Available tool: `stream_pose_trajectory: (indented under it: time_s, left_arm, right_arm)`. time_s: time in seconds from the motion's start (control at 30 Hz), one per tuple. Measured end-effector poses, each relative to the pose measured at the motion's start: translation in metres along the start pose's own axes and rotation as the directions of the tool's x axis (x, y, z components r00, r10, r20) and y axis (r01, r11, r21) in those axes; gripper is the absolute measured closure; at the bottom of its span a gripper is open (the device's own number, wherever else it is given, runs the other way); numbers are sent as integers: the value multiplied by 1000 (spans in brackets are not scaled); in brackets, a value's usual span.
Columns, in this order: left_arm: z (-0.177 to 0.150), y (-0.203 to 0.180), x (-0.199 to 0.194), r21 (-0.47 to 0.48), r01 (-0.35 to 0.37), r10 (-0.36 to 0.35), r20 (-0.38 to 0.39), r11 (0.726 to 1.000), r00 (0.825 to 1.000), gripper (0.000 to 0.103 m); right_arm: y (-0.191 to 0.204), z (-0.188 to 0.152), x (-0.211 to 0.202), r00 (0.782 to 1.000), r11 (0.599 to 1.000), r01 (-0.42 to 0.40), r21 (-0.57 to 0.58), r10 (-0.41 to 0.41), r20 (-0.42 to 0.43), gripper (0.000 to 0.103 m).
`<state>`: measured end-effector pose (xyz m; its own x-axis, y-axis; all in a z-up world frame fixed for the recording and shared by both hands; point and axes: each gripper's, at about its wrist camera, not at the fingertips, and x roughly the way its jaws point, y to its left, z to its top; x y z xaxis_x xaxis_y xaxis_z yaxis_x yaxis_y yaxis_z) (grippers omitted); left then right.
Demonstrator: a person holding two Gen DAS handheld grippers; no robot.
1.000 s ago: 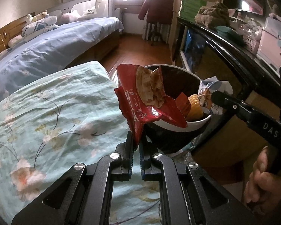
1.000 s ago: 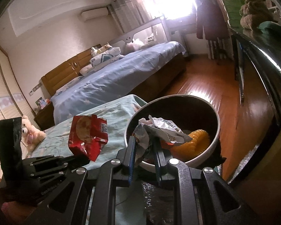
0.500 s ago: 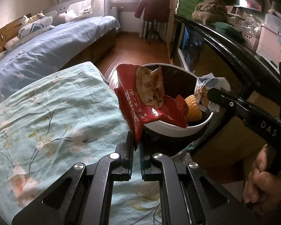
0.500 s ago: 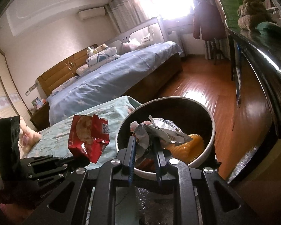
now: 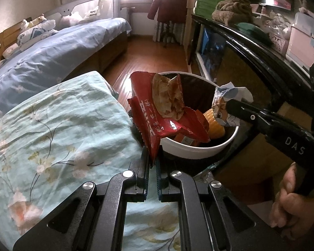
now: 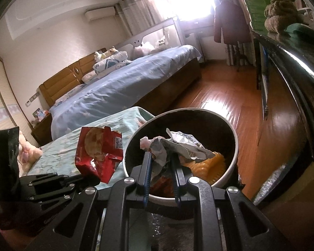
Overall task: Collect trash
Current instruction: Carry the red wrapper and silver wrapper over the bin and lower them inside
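My left gripper is shut on the lower corner of a red snack wrapper with a cracker picture; the wrapper hangs over the near rim of a white-rimmed trash bin. In the right wrist view the same red wrapper sits just left of the bin, with the left gripper below it. My right gripper is shut on a crumpled white and silver wrapper held above the bin's opening. From the left wrist view that crumpled wrapper shows in the right gripper. Yellow and orange trash lies inside.
A bed with a floral green cover lies left of the bin. A blue-covered bed stands beyond it. A dark cabinet with boxes and cloth runs along the right. Wooden floor stretches behind the bin. A hand grips the right tool.
Both wrappers and both grippers sit almost where they were over the bin; the views have only drifted slightly.
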<state>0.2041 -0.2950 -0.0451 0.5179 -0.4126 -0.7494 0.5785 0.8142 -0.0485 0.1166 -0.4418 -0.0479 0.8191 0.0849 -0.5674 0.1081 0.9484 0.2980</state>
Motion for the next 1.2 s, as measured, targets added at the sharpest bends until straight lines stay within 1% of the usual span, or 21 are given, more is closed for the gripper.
stream_pose_trajectory:
  time_s: [0.47,1.2]
  left_arm:
    - [9,-12,12,29,8,-8,-13,1000,1000,98]
    - [16,-14,23,40,-2,3,-22,999,1000,98]
  right_arm:
    - [-4,4,4,1000,1000,21,11,-21,-2,85]
    - [-7,7,9,999,999,33,26,-33,2,85]
